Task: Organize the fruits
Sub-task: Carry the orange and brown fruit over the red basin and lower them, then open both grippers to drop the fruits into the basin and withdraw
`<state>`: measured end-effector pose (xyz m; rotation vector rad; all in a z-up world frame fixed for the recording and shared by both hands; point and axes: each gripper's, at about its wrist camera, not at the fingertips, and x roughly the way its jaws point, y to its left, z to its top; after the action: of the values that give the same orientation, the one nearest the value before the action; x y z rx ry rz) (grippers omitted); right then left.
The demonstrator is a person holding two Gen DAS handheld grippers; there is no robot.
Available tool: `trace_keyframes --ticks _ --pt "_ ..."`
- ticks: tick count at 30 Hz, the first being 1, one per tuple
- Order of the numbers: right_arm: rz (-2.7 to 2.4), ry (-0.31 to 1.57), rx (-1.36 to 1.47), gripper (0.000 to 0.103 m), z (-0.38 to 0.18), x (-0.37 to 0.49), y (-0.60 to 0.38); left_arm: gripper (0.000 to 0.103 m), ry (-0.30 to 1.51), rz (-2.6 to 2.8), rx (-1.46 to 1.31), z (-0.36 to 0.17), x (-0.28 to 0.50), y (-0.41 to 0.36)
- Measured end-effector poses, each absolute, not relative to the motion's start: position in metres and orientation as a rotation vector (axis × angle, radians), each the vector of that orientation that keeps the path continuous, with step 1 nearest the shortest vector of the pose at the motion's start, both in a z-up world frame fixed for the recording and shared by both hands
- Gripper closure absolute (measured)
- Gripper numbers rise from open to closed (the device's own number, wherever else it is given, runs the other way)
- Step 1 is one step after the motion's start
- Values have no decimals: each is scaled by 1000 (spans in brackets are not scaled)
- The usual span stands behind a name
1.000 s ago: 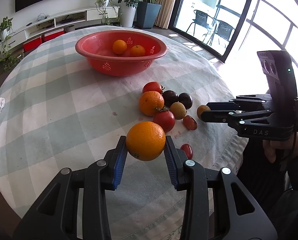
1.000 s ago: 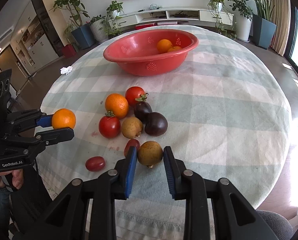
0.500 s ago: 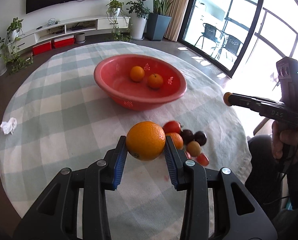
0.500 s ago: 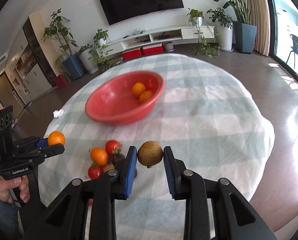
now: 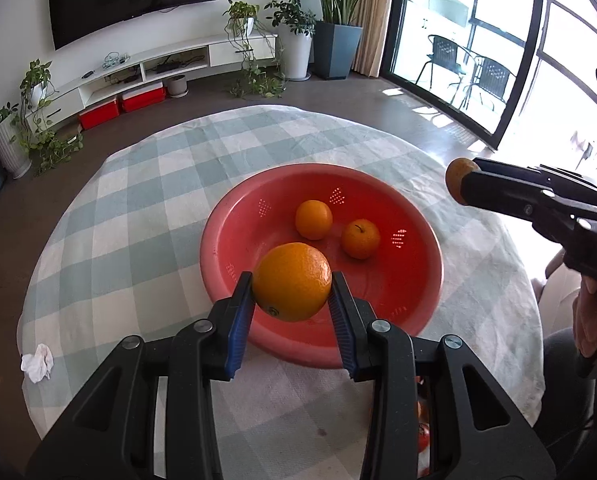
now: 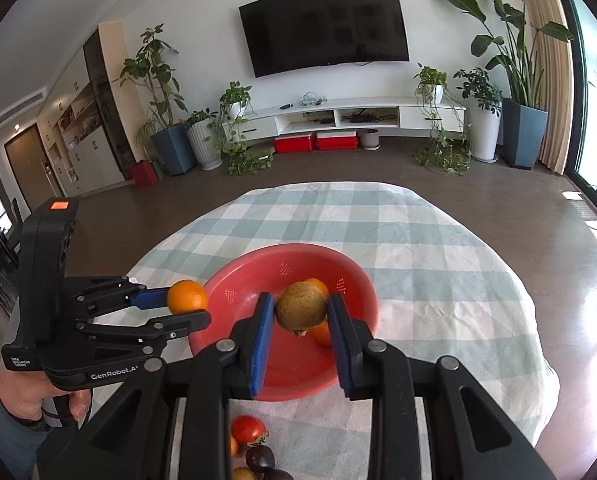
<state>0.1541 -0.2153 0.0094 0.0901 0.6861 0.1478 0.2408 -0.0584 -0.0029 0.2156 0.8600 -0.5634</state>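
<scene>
The left gripper (image 5: 291, 292) is clamped on a large orange (image 5: 291, 281), its blue pads pressing the fruit's two sides near the widest part, and it hangs over the near rim of the red basin (image 5: 234, 240). The right gripper (image 6: 301, 316) pinches a smaller brownish-yellow fruit (image 6: 301, 306) the same way, also above the basin.

The orange looks firm, with a pebbled skin that should give the ribbed pads good purchase; a hold across the middle suits it. It seems the heavier of the two. The brownish fruit looks smooth-skinned and perhaps softer, so I would expect a hard squeeze to bruise it.

Inside the basin lie two small oranges (image 5: 313, 219) toward the far side, leaving bare floor nearer the grippers; a fruit let go from high up could knock against them or roll.

Around it, the checked tablecloth (image 5: 138, 208) carries a crumpled white tissue (image 5: 37, 362) at the left edge, well apart. Tomatoes (image 6: 248, 429) and dark fruits (image 6: 259, 458) wait near the table's front edge, below the right gripper. The two grippers sit close side by side and could bump over the basin.
</scene>
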Motion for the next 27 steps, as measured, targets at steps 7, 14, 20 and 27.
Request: trace_keyframes --ticks 7,14,20,27 --pt "157 770 54 73 -25 178 -207 68 895 -540 264 -28 258 -71" --pt "166 804 -12 73 -40 183 -198 68 912 -555 294 -44 265 -82" --pt "166 829 -35 73 -51 187 -196 68 918 -556 327 -52 267 -92" --pt "165 851 -75 73 -62 192 -193 68 926 -551 356 -59 271 -99"
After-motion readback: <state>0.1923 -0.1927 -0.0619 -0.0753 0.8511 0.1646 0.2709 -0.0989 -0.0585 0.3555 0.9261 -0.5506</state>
